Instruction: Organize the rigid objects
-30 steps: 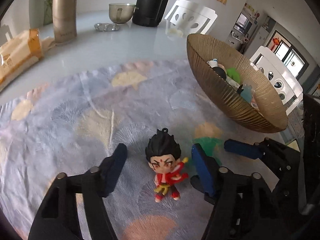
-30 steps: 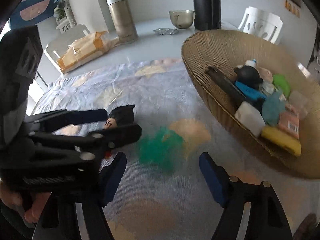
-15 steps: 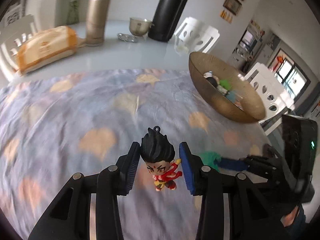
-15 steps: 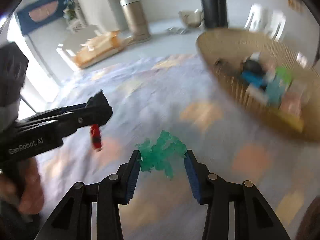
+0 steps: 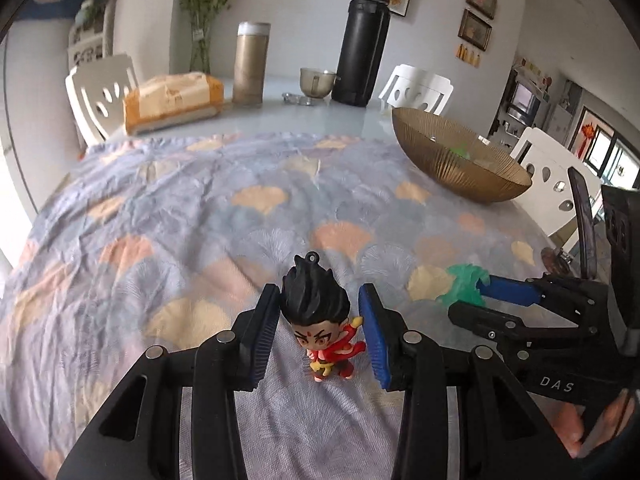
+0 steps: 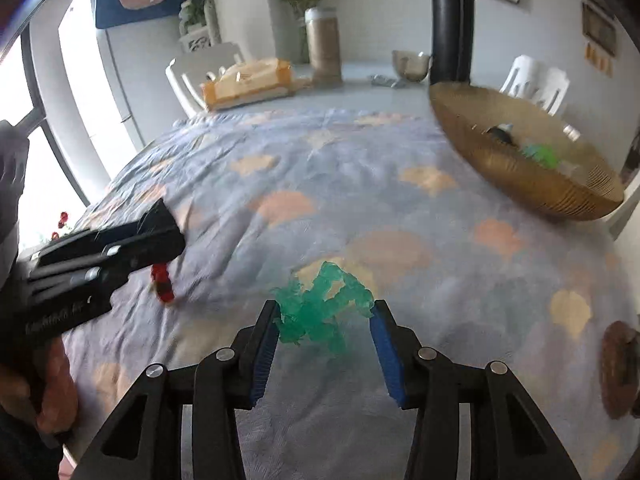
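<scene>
A small figurine [image 5: 324, 336] with black spiky hair and red clothes hangs between the blue pads of my left gripper [image 5: 318, 312], which is shut on its head above the patterned cloth [image 5: 192, 216]. The right wrist view shows a translucent green toy [image 6: 320, 308] pinched between the pads of my right gripper [image 6: 325, 316]. That green toy [image 5: 464, 278] and the right gripper [image 5: 472, 296] also show at the left wrist view's right edge. The left gripper [image 6: 160, 232] is at the left of the right wrist view, with the figurine's red legs [image 6: 162, 284] below it. The gold ribbed bowl [image 5: 452, 160] [image 6: 512, 176] stands far right and holds several small items.
Beyond the cloth stand a tall black flask [image 5: 362, 44], a tan canister [image 5: 250, 64], a metal cup [image 5: 316, 82] and a bagged loaf [image 5: 172, 100]. White chairs [image 5: 418, 88] ring the table. A person's hand [image 6: 56, 392] holds the left gripper.
Both grippers went from open around their toys to shut on them. Each has since pulled back from the bowl, and the toys have come up off the cloth with them.
</scene>
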The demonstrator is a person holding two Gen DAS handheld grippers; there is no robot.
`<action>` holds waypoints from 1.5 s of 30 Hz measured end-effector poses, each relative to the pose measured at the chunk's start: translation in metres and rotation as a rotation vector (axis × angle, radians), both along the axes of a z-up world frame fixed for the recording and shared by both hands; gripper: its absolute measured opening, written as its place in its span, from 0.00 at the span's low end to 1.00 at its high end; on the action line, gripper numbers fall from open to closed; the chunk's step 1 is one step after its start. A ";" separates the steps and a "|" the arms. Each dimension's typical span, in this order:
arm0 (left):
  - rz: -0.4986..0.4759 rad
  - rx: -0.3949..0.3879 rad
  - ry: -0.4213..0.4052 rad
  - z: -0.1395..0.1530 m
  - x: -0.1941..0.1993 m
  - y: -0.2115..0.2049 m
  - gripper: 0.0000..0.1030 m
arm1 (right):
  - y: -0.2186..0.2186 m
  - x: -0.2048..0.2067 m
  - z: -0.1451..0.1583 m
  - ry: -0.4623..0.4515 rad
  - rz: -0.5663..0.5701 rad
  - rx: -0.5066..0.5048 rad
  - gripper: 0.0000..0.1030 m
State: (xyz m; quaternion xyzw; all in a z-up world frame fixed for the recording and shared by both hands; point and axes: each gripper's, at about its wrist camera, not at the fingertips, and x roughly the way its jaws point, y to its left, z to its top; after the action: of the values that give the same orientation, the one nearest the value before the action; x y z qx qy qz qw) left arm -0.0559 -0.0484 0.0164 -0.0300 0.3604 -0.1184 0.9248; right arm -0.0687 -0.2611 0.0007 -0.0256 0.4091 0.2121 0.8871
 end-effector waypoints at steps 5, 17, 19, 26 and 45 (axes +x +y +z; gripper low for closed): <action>-0.011 0.082 -0.037 0.000 -0.007 -0.013 0.37 | -0.005 0.013 -0.010 0.078 -0.040 0.000 0.51; -0.021 0.063 -0.029 -0.001 -0.009 -0.012 0.37 | 0.012 0.003 -0.010 0.023 -0.025 -0.104 0.80; -0.023 0.066 -0.031 -0.001 -0.010 -0.013 0.37 | 0.010 0.004 -0.010 0.028 -0.030 -0.093 0.80; -0.009 0.063 -0.012 -0.003 -0.008 -0.012 0.43 | 0.009 0.004 -0.009 0.031 -0.029 -0.083 0.80; -0.060 0.059 0.160 -0.017 0.029 -0.029 0.48 | 0.000 0.008 -0.012 0.087 -0.014 -0.002 0.81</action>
State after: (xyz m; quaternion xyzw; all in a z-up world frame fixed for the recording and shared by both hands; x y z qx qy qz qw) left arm -0.0267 -0.0777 -0.0009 -0.0011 0.4371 -0.1328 0.8896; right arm -0.0604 -0.2610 -0.0115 -0.0144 0.4475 0.2064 0.8700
